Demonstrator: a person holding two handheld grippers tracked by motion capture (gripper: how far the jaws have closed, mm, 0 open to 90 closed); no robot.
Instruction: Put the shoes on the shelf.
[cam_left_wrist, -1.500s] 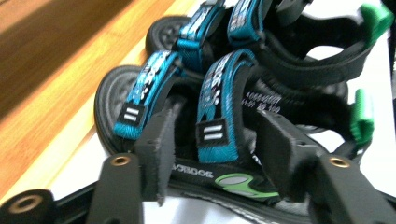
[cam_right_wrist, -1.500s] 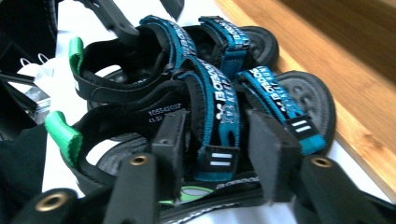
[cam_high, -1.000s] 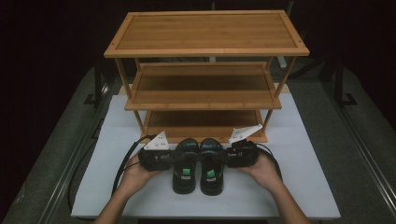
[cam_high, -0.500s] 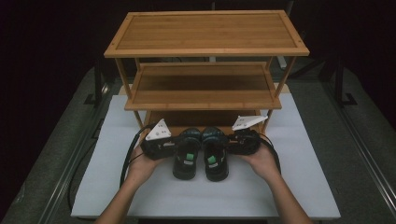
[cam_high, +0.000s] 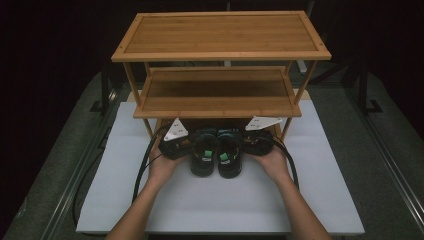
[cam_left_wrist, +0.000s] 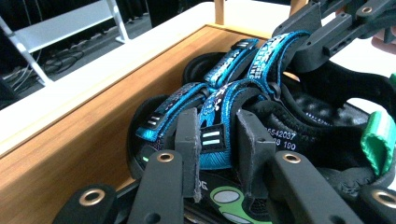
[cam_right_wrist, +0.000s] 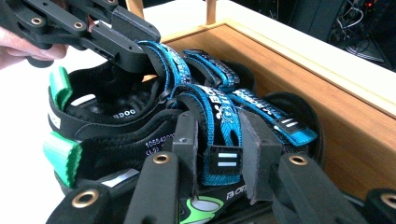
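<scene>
— Two sandals, side by side, toes already at the edge of the bamboo rack's bottom shelf, heels toward the person. Left sandal, right sandal.

— And the claws?

— Left gripper is clamped on a blue strap of its sandal; right gripper pinches the strap of the other. Each comes in from the outer side.

— So which way next?

— I'd say straight along the sandals' length, away from the person, under the middle shelf. Both hands equally near.
</scene>
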